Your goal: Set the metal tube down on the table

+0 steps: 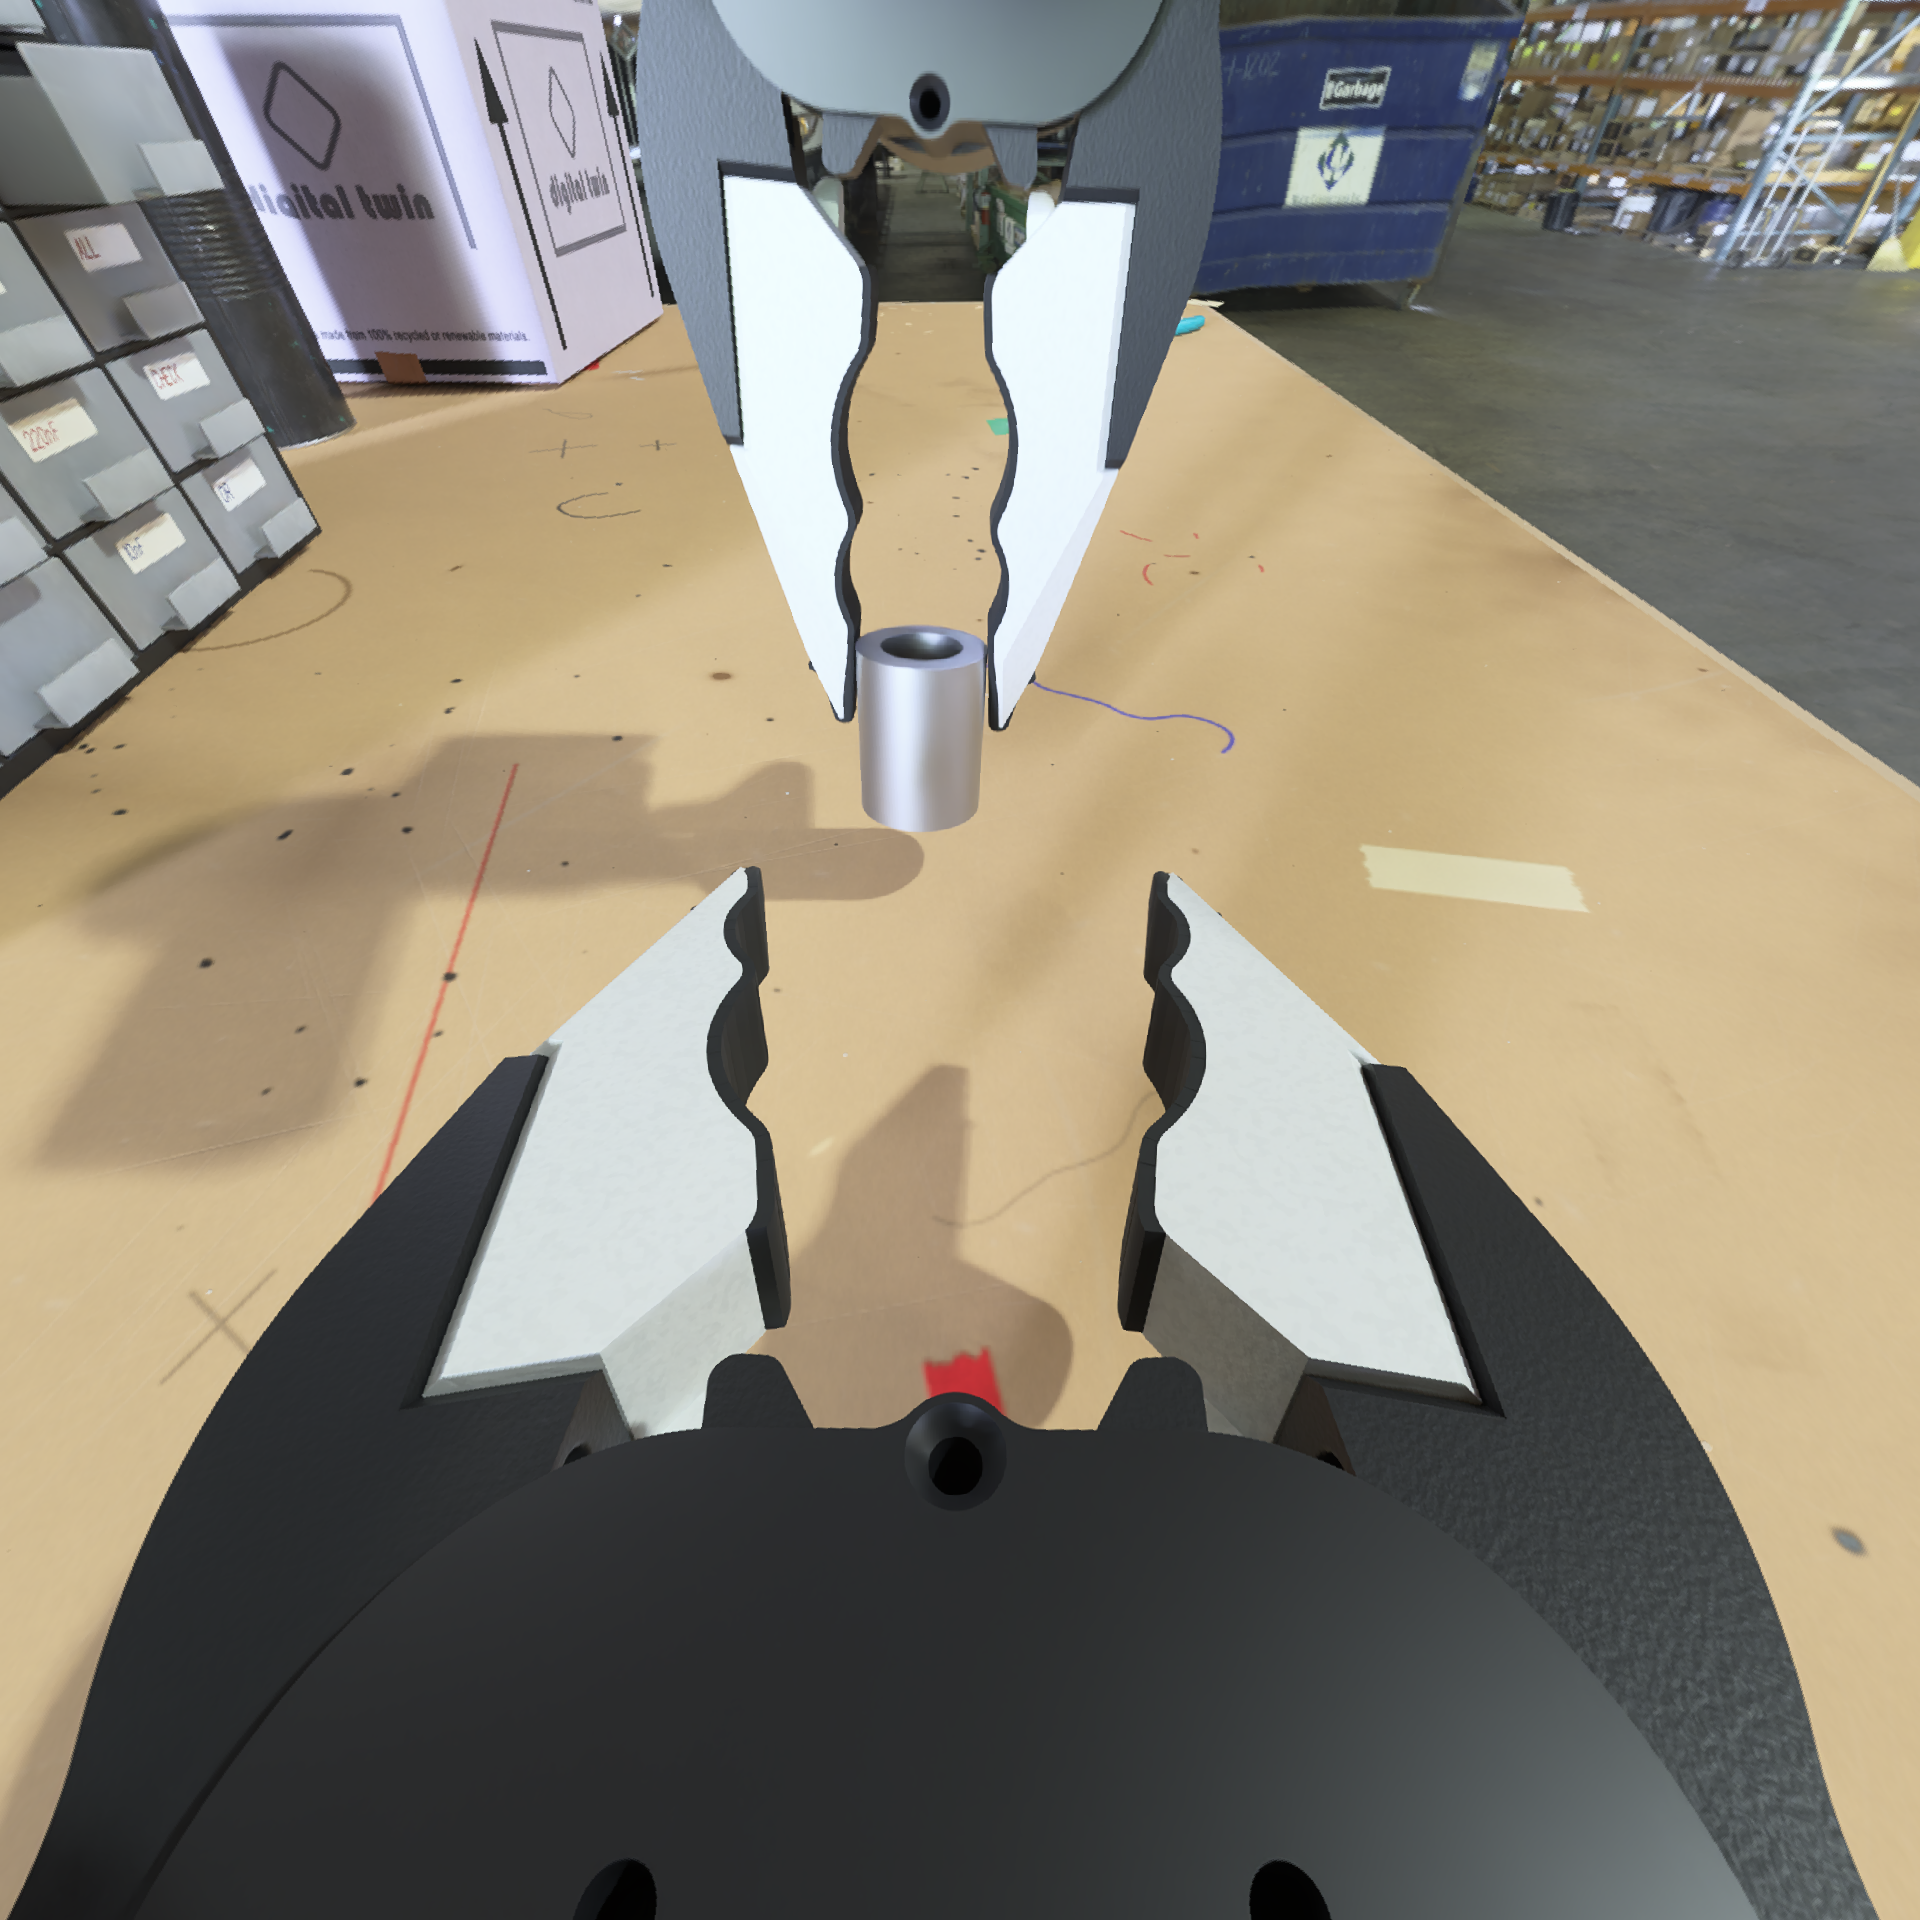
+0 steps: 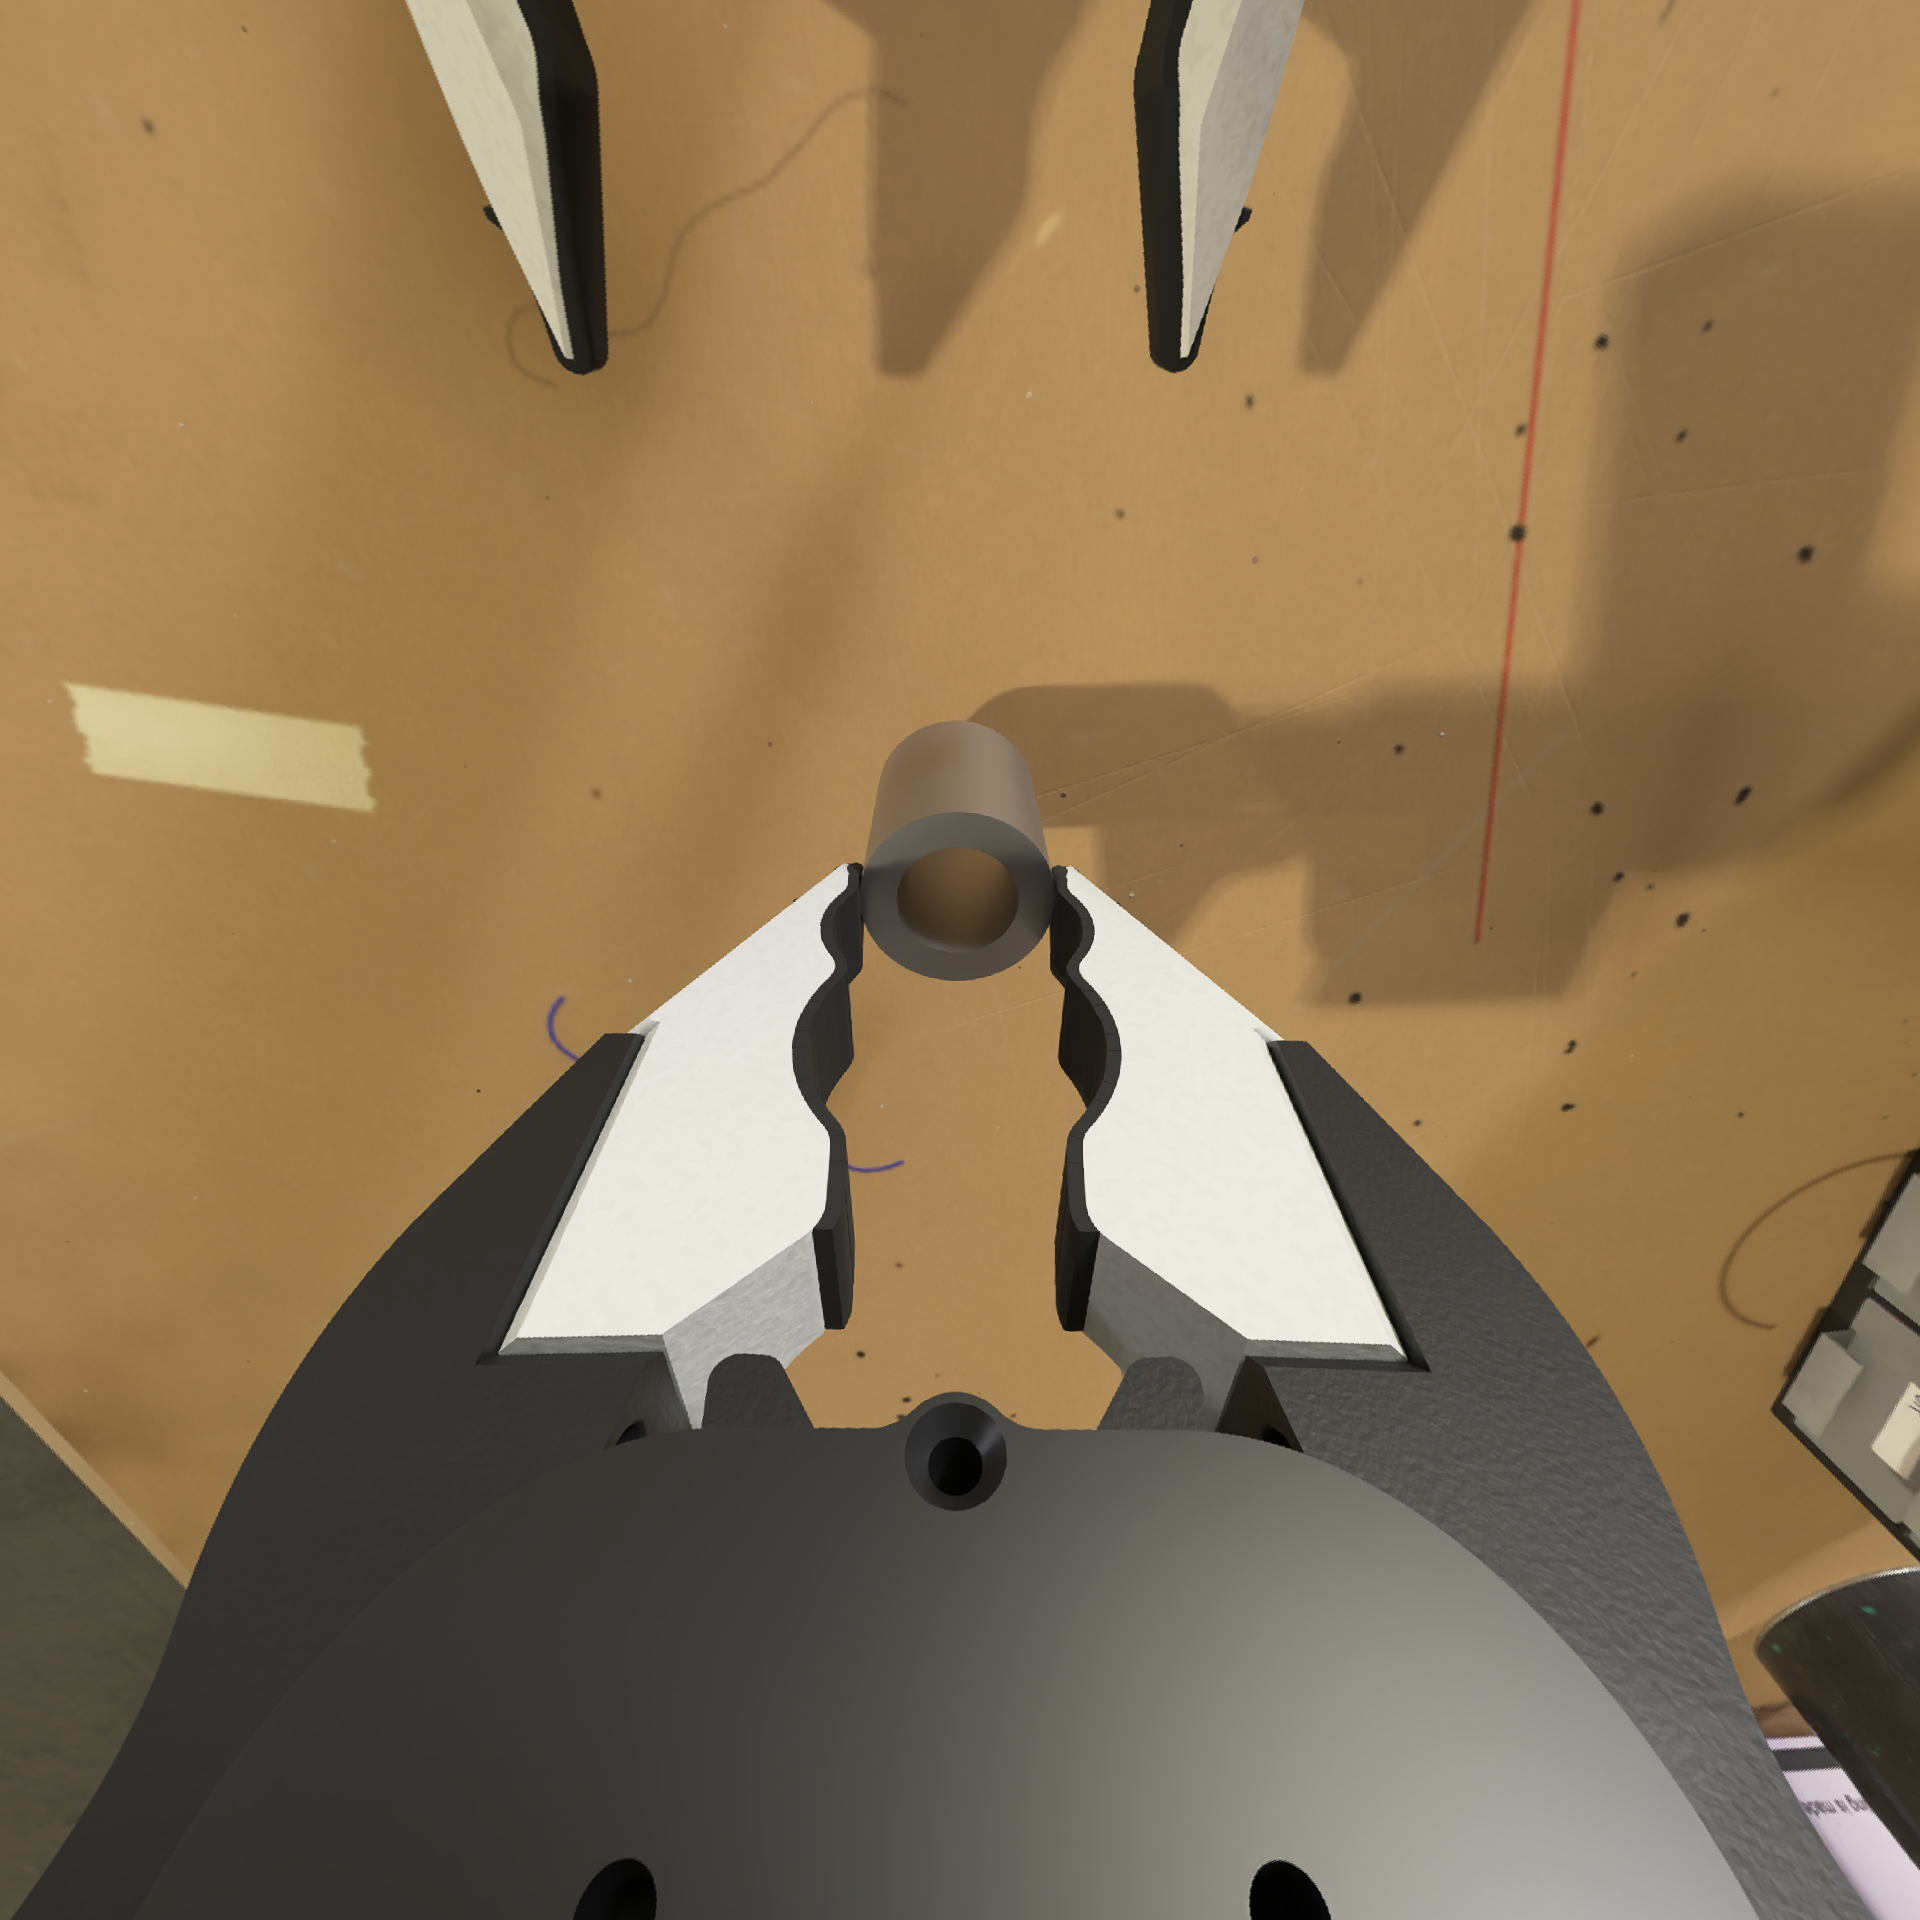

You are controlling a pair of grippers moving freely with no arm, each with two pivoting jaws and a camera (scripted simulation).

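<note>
The metal tube (image 1: 920,743) is a short silver cylinder with a bore, held upright. My right gripper (image 1: 921,717) comes down from above and is shut on the tube's upper part. The tube's lower end is at or just above the brown table (image 1: 1351,1091); I cannot tell whether it touches. In the right wrist view the tube (image 2: 956,790) sits between the tips of the right gripper (image 2: 956,883), seen end-on. My left gripper (image 1: 956,878) is open and empty, low over the table, just short of the tube. It also shows in the right wrist view (image 2: 878,358).
A grey drawer cabinet (image 1: 125,468), a black cylinder (image 1: 249,312) and a white cardboard box (image 1: 416,187) stand at the left and back left. A blue dumpster (image 1: 1351,156) stands beyond the table. A tape strip (image 1: 1475,878) lies at the right. The table's right edge (image 1: 1662,644) runs diagonally.
</note>
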